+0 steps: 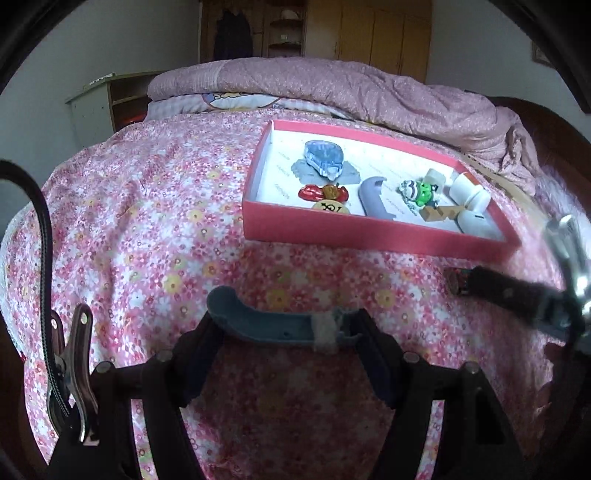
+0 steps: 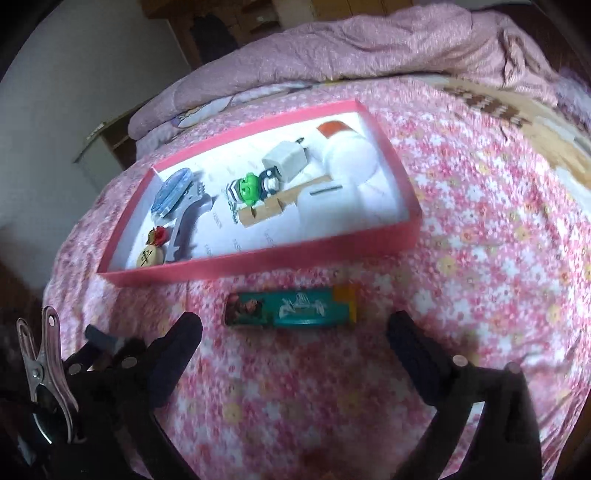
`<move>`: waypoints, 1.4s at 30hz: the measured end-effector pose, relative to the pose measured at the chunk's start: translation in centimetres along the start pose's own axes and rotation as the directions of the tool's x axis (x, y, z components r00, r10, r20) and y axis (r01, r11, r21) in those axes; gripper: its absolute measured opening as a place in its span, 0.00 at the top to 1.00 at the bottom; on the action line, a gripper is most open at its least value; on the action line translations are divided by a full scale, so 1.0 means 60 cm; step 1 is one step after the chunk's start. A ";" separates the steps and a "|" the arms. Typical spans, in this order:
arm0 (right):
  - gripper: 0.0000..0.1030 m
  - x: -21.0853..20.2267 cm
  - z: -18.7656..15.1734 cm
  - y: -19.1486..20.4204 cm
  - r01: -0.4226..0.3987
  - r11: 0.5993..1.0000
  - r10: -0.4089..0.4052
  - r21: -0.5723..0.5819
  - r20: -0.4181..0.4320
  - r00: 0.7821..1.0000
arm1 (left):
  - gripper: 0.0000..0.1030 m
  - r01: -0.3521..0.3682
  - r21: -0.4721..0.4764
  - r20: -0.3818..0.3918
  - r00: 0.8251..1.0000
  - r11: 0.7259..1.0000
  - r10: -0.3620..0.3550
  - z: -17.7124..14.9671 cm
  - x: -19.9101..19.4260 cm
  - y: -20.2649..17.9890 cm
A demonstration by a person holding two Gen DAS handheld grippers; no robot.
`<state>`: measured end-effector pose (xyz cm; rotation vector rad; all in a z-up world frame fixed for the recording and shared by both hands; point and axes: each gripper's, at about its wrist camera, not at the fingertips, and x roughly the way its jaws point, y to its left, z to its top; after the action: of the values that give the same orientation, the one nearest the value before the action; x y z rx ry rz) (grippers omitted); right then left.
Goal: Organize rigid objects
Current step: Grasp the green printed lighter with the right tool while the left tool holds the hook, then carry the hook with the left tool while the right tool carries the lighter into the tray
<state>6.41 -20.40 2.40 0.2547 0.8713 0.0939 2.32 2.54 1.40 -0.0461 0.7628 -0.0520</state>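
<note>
My left gripper (image 1: pixel 284 332) is shut on a curved grey-blue plastic piece (image 1: pixel 273 323), held just above the flowered bedspread in front of the red tray (image 1: pixel 369 230). The tray holds several small objects: a blue toy (image 1: pixel 325 158), a red toy car (image 1: pixel 321 192), a purple curved piece (image 1: pixel 373 197), a green figure (image 1: pixel 423 190) and white bottles (image 1: pixel 469 192). My right gripper (image 2: pixel 295 339) is open, its fingers on either side of a teal rectangular tin (image 2: pixel 291 308) lying on the bedspread in front of the tray (image 2: pixel 258 258). The right gripper also shows in the left wrist view (image 1: pixel 517 295).
A rumpled pink quilt (image 1: pixel 369 88) lies along the far side of the bed. A small shelf unit (image 1: pixel 107 107) stands at the back left, with wooden wardrobes (image 1: pixel 369 33) behind. Bedspread spreads left of the tray.
</note>
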 end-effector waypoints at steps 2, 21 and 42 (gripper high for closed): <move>0.00 0.007 -0.002 0.014 0.051 0.998 -0.051 -0.038 0.003 0.999 | 0.28 0.011 -0.010 0.005 1.000 1.000 -0.011 0.000 0.000 0.001; 0.16 0.011 -0.020 0.026 0.172 0.980 -0.163 -0.104 0.090 0.983 | 0.28 -0.011 0.009 0.010 1.000 1.000 0.011 -0.003 0.002 -0.005; 0.20 -0.016 -0.036 0.000 0.116 0.992 -0.107 -0.054 0.152 0.983 | 0.28 -0.026 0.024 0.024 0.999 0.999 0.025 -0.007 0.008 -0.009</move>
<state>4.15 -20.16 1.78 0.1513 0.7311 -0.0024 2.36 1.97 0.78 -0.0140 0.7386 -0.0361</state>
